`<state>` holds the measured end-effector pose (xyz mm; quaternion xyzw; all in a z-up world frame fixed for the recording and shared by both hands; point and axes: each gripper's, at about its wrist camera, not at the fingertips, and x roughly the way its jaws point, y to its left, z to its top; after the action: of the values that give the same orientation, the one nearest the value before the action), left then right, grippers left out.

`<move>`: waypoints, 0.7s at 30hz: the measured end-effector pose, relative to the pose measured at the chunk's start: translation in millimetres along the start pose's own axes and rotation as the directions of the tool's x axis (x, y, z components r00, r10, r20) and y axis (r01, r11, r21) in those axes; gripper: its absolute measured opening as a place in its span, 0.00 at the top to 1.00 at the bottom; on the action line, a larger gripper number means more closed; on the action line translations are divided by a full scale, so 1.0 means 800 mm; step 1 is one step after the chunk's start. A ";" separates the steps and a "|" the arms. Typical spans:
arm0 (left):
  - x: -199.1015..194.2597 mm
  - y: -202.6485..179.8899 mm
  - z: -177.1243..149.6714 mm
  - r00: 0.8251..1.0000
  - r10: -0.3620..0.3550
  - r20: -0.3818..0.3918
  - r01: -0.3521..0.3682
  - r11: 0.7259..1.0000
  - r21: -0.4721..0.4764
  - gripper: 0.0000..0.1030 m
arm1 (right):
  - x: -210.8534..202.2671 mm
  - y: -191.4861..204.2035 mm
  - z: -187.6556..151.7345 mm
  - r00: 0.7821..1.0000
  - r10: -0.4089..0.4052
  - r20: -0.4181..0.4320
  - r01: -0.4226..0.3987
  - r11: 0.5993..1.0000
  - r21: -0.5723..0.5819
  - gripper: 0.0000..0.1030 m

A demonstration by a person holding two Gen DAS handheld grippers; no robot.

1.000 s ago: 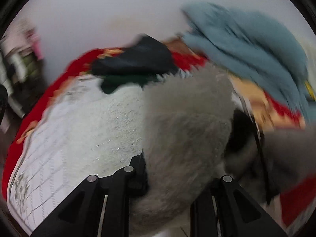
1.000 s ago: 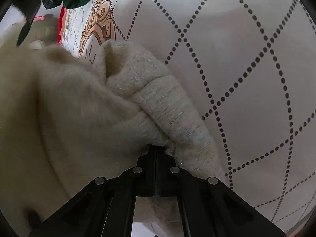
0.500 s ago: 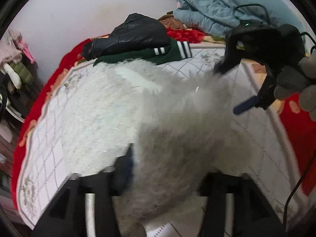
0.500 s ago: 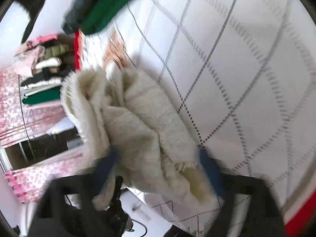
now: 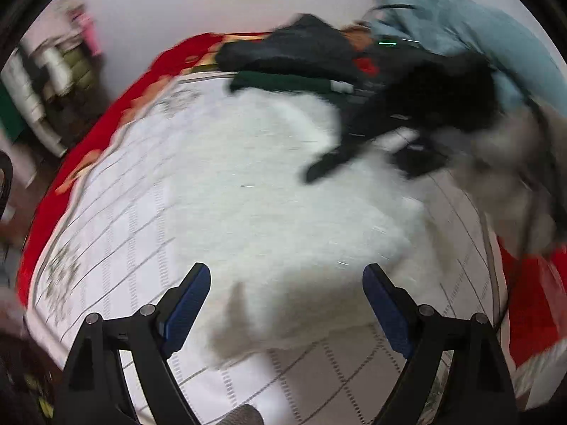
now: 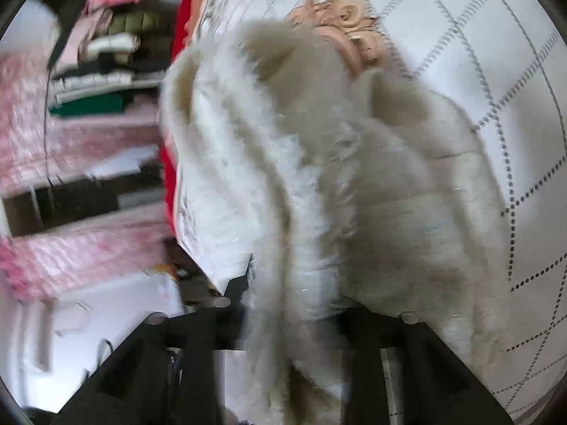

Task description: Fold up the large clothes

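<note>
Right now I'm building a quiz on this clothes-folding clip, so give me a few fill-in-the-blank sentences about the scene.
1. The left gripper has its jaws ____, nothing pressed between its blue pads.
2. The right gripper is closed on the fluffy ____ garment.
3. The garment lies on a white quilted bedspread with a ____ border.
4. At the far edge of the bed, a black jacket lies on top of a ____ garment.

Missing words: open; cream; red; green
</note>
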<state>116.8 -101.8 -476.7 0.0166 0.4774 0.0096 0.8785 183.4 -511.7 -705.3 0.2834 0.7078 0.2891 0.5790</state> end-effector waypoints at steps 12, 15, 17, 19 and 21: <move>0.068 0.081 0.067 0.996 0.023 -0.090 -0.058 0.912 -0.406 0.15 | -0.068 -0.111 -0.112 0.976 -0.052 0.211 -0.009 0.960 0.279 0.79; 0.105 0.075 0.087 0.991 0.010 -0.133 -0.061 0.923 -0.381 0.15 | -0.050 -0.150 -0.113 0.969 -0.049 0.243 -0.020 0.961 0.274 0.76; 0.125 0.062 0.096 0.988 0.003 -0.155 -0.054 0.944 -0.324 0.15 | -0.048 -0.145 -0.109 0.973 -0.029 0.230 -0.036 0.961 0.273 0.71; 0.148 0.049 0.099 0.980 0.010 -0.197 -0.063 0.963 -0.262 0.15 | -0.061 -0.132 -0.104 0.981 -0.042 0.188 -0.006 0.969 0.246 0.58; 0.154 0.047 0.098 0.982 0.031 -0.187 -0.075 0.970 -0.230 0.15 | -0.087 -0.105 -0.093 0.978 -0.098 0.184 0.058 0.975 0.214 0.50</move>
<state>249.6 -62.1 -536.2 -0.0759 0.5507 0.0911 0.8263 116.1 -625.6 -709.7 0.3411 0.6850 0.1615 0.6232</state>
